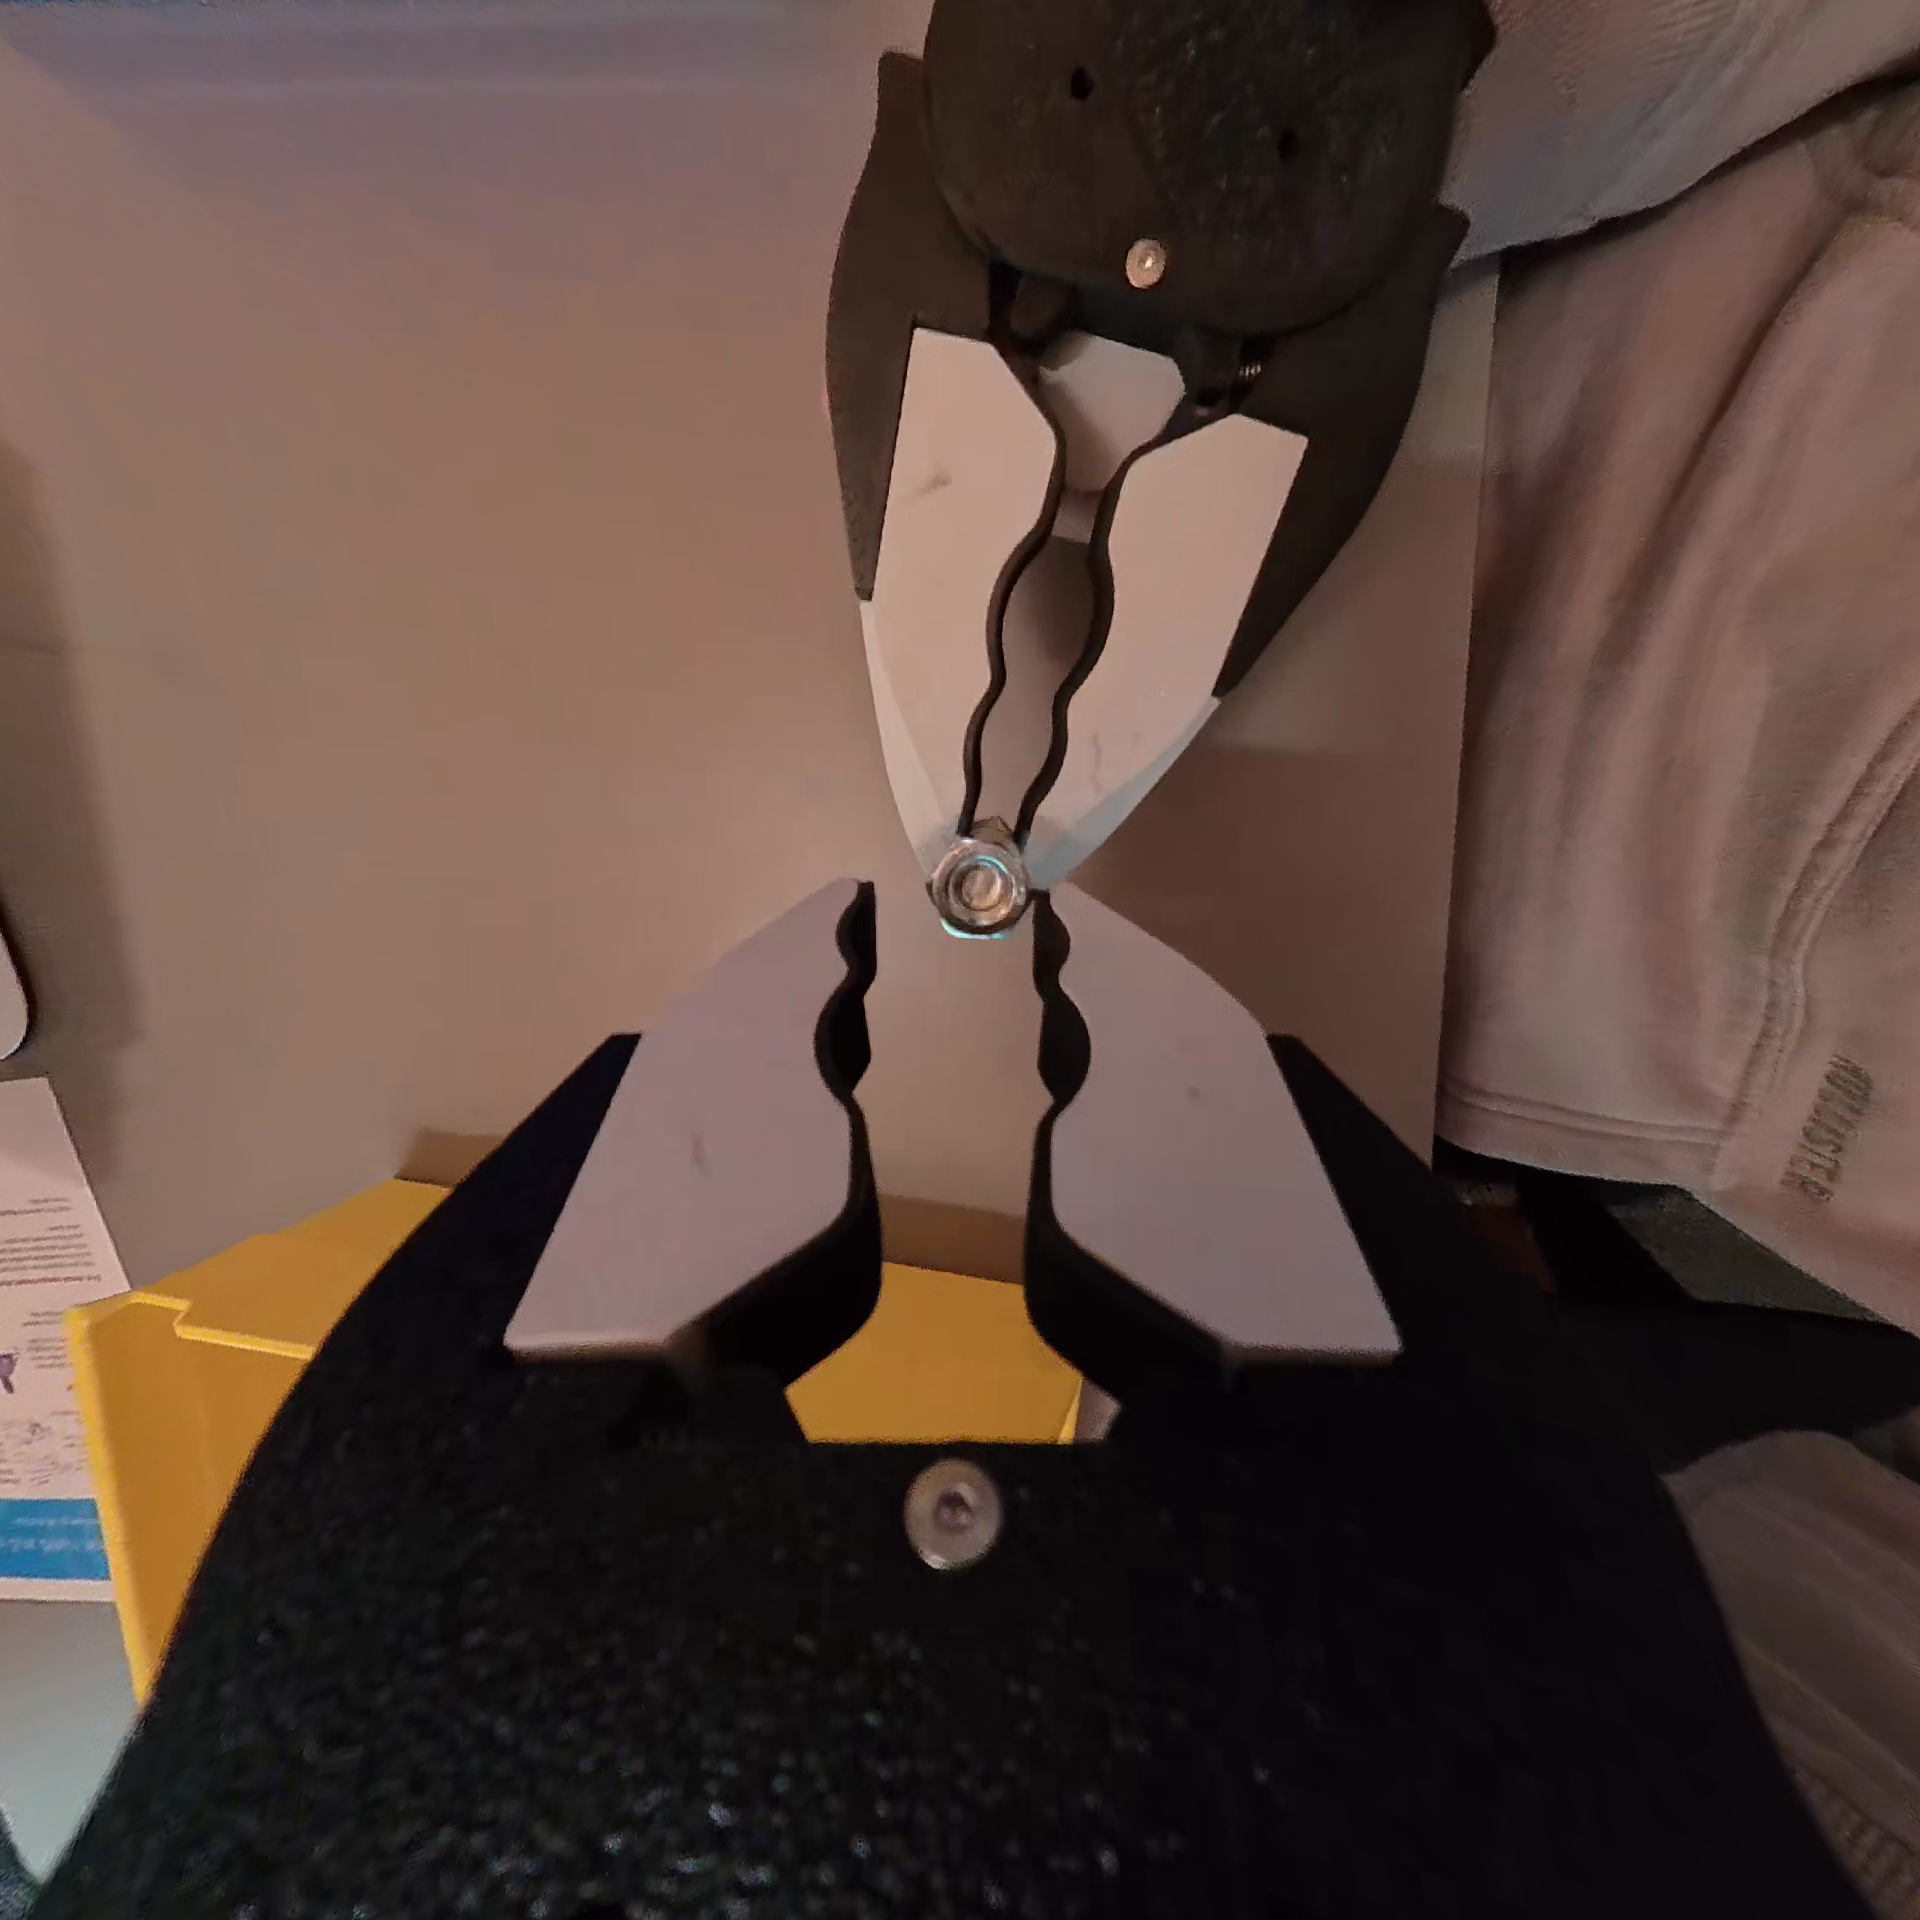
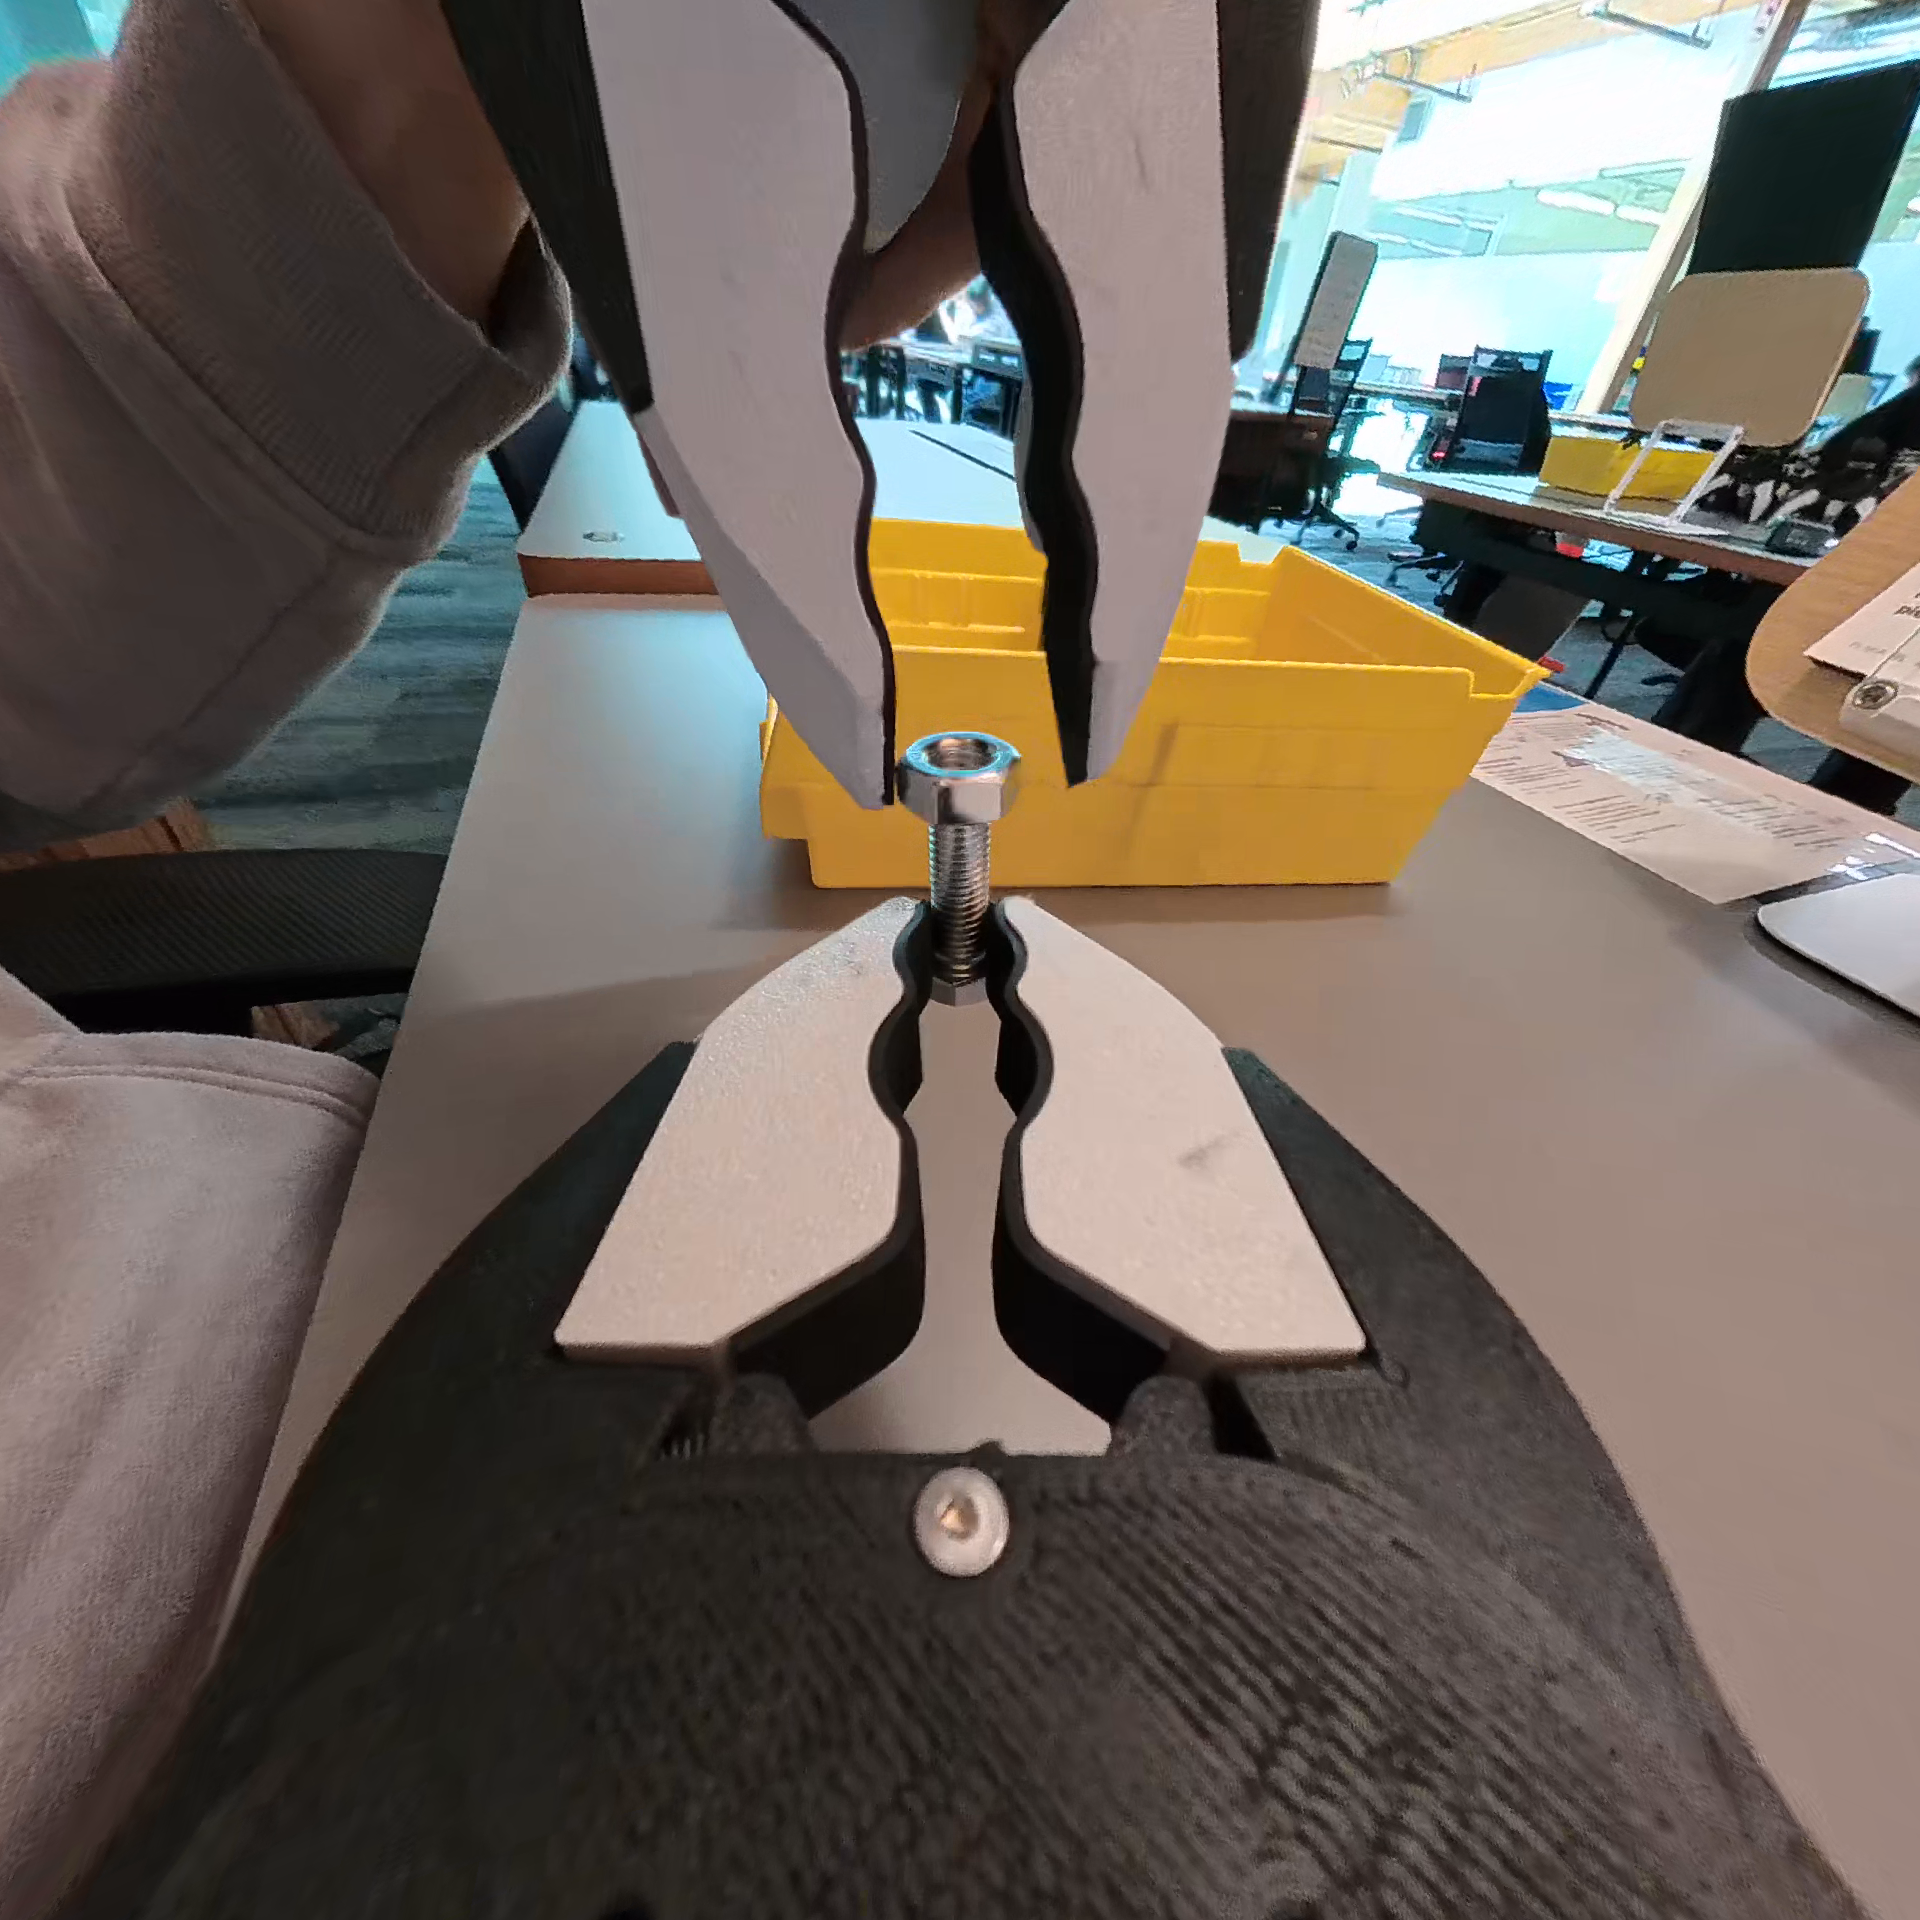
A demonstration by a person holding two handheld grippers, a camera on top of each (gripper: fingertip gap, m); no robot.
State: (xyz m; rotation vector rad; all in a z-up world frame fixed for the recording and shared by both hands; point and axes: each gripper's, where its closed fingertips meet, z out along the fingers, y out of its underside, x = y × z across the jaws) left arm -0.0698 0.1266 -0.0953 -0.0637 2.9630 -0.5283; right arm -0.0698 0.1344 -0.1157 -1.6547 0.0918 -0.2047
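The right gripper [image 2: 958, 914] is clamping a silver bolt [image 2: 954, 904] upright by its threaded shank, both black pads pressing on the threads just above the bolt's head. A silver hex nut [image 2: 956, 784] is sitting on the top end of the bolt. The left gripper [image 2: 982, 784] is coming down from above with its jaws standing apart around the nut: one fingertip [image 2: 868, 758] is touching the nut's side, the other is standing clear of it, so the nut is not being gripped.

In the left wrist view, the nut [image 1: 977, 891] is showing end-on, and the left gripper [image 1: 951, 914] is hanging open beside it.

Behind the bolt, a yellow plastic bin [image 2: 1143, 831] is lying on the grey table [image 2: 1455, 1143], its near wall close to the bolt. A printed paper sheet [image 2: 1662, 800] is lying to the right, its text too small to read. A grey sweatshirt [image 1: 1662, 727] carries a small printed word near its hem. The table's left edge [image 2: 457, 831] is running beside a black chair [image 2: 208, 914]; bare tabletop is lying open to the right of the grippers.
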